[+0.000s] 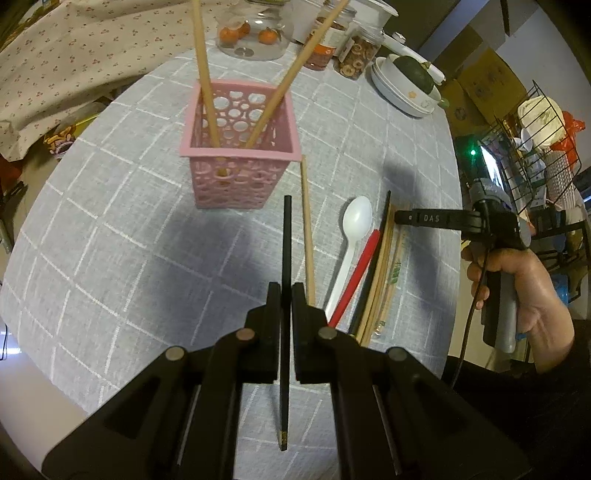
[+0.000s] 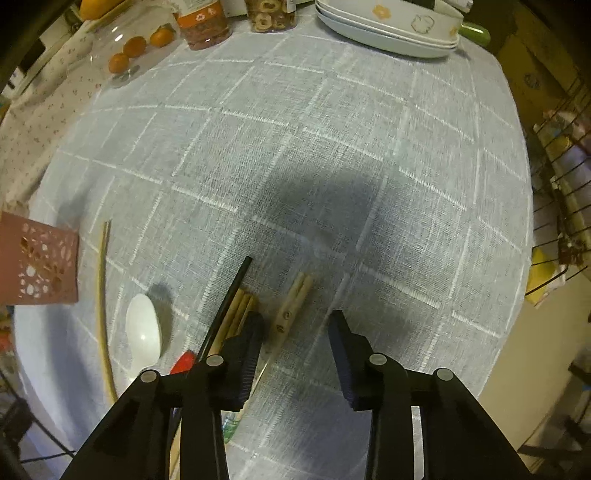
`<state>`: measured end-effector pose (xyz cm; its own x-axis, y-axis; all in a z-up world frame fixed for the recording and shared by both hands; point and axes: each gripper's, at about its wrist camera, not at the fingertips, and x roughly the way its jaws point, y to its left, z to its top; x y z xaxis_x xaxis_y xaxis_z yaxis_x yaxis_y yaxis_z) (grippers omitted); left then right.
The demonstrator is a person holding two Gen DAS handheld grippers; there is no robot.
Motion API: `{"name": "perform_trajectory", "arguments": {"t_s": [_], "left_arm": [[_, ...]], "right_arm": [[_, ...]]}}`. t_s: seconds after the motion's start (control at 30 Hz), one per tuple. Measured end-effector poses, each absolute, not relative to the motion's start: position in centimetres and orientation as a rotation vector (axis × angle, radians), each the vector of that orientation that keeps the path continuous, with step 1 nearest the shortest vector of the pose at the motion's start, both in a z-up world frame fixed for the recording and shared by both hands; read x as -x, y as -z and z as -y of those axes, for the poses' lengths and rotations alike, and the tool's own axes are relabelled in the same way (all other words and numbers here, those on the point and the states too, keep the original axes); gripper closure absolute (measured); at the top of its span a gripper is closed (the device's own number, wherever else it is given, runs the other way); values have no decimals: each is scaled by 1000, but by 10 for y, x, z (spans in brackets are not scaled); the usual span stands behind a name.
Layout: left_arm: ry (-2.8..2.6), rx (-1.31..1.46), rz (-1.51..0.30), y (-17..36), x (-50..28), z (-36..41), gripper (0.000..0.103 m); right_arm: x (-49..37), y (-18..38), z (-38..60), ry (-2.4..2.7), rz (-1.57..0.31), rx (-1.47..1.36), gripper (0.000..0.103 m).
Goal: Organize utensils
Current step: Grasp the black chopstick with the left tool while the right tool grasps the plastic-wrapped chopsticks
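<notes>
Left wrist view, left gripper (image 1: 286,295) pinching black chopstick (image 1: 285,258)

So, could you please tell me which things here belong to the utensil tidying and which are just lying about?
Job:
pink basket
black chopstick in left gripper
white spoon
red utensil
loose wooden chopstick

Lying about:
jar of oranges
stacked plates
snack jars

The left wrist view looks forward and down along its gripper (image 1: 286,295) from low over the tabletop (image 1: 110,221), facing the pink basket (image 1: 240,147) close ahead. The right wrist view sits lower and farther right, facing the far plates (image 2: 388,33). Both share the basket (image 2: 38,258), white spoon (image 1: 351,243) (image 2: 144,332) and oranges.
</notes>
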<state>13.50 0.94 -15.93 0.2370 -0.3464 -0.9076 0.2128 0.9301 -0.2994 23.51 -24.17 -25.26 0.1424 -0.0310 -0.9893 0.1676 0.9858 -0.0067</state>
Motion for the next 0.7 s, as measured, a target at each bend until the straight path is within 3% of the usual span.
{"name": "perform_trajectory", "arguments": {"t_s": [0.2,0.4,0.7], "left_arm": [[378,111,-1249,152,-129,-11,97],[384,72,-1186,137,-119,-8,97],[397,71,-1012,92,-106,-15,97]], "right_arm": [[-237,252,241,131,-1410,-101,92],[-226,225,253,58,-1331,-161,93],[-175,137,254,-77,-1072,-141,97]]}}
